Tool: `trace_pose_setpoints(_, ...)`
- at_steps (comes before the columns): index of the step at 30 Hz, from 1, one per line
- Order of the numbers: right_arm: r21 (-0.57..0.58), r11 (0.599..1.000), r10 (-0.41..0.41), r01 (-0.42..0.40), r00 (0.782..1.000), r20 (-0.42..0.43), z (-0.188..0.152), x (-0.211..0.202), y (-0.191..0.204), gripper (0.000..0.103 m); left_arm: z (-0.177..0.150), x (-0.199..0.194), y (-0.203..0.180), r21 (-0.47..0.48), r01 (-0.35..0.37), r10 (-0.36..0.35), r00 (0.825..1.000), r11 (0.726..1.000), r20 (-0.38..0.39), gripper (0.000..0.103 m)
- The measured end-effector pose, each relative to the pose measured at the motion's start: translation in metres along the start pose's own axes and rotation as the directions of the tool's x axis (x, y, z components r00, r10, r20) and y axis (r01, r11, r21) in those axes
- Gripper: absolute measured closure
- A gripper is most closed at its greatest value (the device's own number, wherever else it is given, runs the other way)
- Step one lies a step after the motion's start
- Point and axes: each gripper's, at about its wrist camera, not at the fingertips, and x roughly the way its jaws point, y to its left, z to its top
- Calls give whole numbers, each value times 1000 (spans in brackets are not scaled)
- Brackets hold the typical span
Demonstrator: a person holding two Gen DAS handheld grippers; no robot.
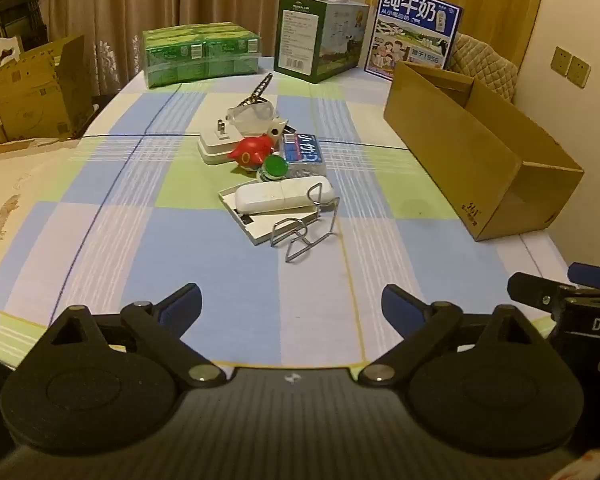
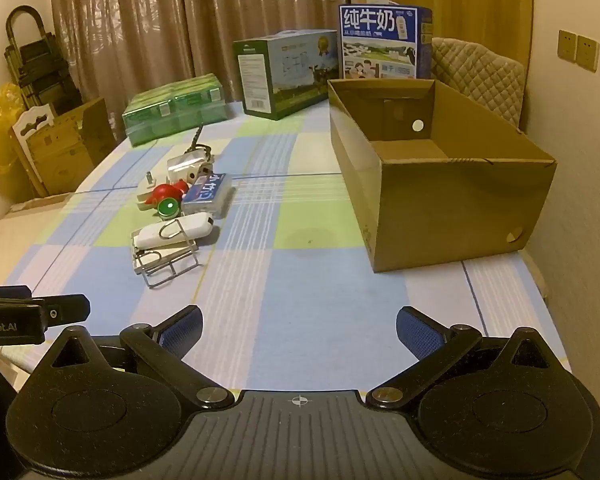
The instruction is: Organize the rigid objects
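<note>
A pile of small rigid objects lies mid-table: a wire rack (image 1: pixel 306 228) (image 2: pixel 168 266), a white oblong device (image 1: pixel 284 199) (image 2: pixel 174 230) on a flat white box (image 1: pixel 260 224), a red toy (image 1: pixel 254 150) (image 2: pixel 166 192), a green-capped jar (image 1: pixel 274 170) (image 2: pixel 168 208), a blue-labelled clear box (image 1: pixel 304 152) (image 2: pixel 208 194), and a white plug (image 1: pixel 220 144). An open cardboard box (image 1: pixel 480 160) (image 2: pixel 440 184) stands to the right. My left gripper (image 1: pixel 292 304) is open and empty, short of the pile. My right gripper (image 2: pixel 300 326) is open and empty, near the table's front.
A checked cloth (image 1: pixel 180 240) covers the table. At the back stand a green pack (image 1: pixel 200 54), a green carton (image 1: pixel 320 36) and a blue milk carton (image 1: pixel 416 32). A padded chair back (image 2: pixel 480 68) is behind the cardboard box. The wall is at the right.
</note>
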Motion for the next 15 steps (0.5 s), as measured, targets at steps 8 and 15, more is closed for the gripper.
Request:
trace_pose_setpoints(8, 2, 1000, 4, -4, 1000, -2, -3, 1, 1, 2, -1, -4, 2, -4, 9, -9, 1000, 1000, 17, 8)
trace_pose_setpoints(15, 4, 1000, 3, -3, 1000, -1, 1, 1, -4, 2, 0, -3, 2, -6, 10, -9, 1000, 1000, 14, 8)
